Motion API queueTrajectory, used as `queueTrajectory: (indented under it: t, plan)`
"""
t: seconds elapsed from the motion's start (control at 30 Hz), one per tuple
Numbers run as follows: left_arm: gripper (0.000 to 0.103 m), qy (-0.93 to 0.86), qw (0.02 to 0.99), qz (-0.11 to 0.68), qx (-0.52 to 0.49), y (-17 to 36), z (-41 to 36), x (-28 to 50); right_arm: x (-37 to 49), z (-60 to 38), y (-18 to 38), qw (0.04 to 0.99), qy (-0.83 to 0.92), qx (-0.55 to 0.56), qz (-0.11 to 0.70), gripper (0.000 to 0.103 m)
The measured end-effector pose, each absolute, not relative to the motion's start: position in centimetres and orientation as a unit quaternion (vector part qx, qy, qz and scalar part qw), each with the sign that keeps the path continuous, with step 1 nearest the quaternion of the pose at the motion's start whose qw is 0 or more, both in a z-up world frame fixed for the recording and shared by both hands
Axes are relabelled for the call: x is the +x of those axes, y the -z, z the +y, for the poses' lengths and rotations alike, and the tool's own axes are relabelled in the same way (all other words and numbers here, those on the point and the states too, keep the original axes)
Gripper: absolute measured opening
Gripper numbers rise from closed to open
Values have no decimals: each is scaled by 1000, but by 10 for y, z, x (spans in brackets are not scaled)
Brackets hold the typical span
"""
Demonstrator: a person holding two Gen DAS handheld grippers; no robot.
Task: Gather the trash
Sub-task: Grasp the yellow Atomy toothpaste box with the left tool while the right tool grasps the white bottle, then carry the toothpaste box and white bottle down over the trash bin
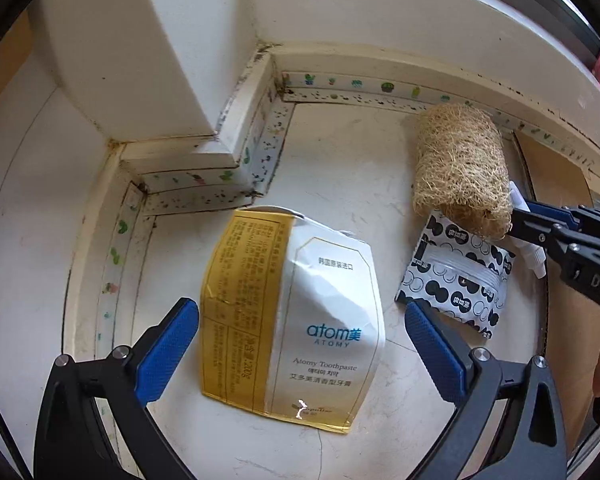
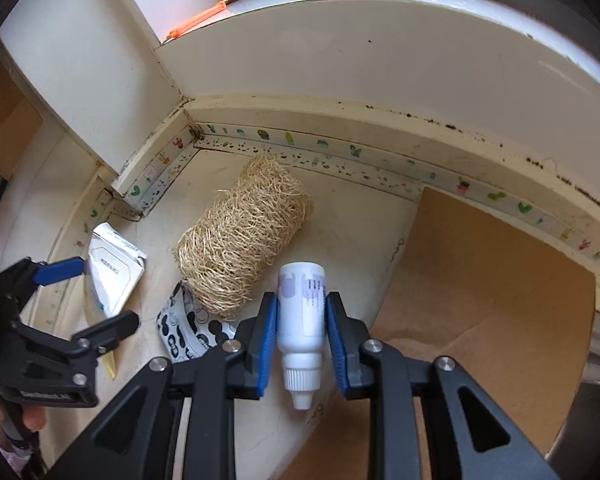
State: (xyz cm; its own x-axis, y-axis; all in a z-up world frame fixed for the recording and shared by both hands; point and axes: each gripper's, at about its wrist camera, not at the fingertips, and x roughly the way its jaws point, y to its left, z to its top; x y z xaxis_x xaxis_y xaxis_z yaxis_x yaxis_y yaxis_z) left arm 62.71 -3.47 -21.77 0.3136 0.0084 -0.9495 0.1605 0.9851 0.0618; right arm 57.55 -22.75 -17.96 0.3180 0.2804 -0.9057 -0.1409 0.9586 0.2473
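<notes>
A flattened white and gold toothpaste box (image 1: 300, 312) lies on the pale floor, and my left gripper (image 1: 300, 348) hangs over it, open, its blue pads apart on either side without touching it. To its right lies a black and white sachet (image 1: 456, 276), partly under a straw-coloured loofah roll (image 1: 460, 168). My right gripper (image 2: 302, 344) is shut on a small white dropper bottle (image 2: 302, 316), cap pointing toward the camera. In the right wrist view the loofah (image 2: 244, 240), sachet (image 2: 184, 328), box (image 2: 112, 276) and left gripper (image 2: 96, 300) sit to the left.
A white column and wall with a cactus-print strip (image 2: 292, 138) along the baseboard close off the back and left. A brown cardboard sheet (image 2: 480, 288) covers the floor on the right. A hand (image 2: 32, 416) holds the left gripper's handle.
</notes>
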Motion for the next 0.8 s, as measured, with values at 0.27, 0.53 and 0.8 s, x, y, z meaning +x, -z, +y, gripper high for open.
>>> queueTrajectory:
  t: [0.27,0.53,0.8]
  plan:
    - [87,50,816,571,79,218,-43,605,576,-258,174,788,-145,153,579,24]
    - [87,38,830,550,80,198,-41,570,552,-263,154,787,-162,158,574,24]
    - [87,54,844,531,52,153,-52,516,501,-265,126,788,-185,156,566,24]
